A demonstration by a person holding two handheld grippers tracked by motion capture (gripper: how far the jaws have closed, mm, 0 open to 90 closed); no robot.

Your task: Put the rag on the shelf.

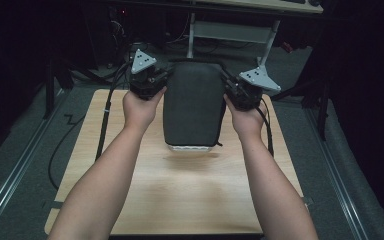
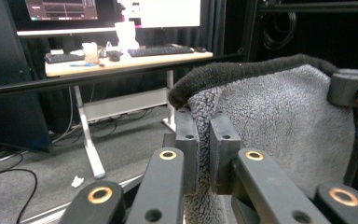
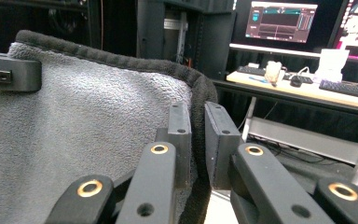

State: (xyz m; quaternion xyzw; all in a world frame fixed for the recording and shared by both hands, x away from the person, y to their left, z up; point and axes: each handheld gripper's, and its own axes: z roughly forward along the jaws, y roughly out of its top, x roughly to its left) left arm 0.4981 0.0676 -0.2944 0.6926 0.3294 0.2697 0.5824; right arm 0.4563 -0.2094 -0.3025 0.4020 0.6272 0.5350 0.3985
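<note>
The towel point(image 1: 194, 105) is just one, grey and fluffy with a dark edge, and you hold it up in the air above the wooden table point(image 1: 180, 195). You have two grippers. Your left gripper point(image 1: 166, 76) is pinched tight on the towel's top left corner. Your right gripper point(image 1: 225, 78) is pinched tight on the top right corner. The towel hangs flat between them, with its bottom edge above the table and not touching it.

In the left gripper view, the towel's lower part is cut off at the bottom. Far behind sits one desk point(image 2: 121, 63) with two keyboards and some small things too blurry to name. Two screens point(image 3: 280, 22) glow there, cut off at the top. The room around the table is very dark.
</note>
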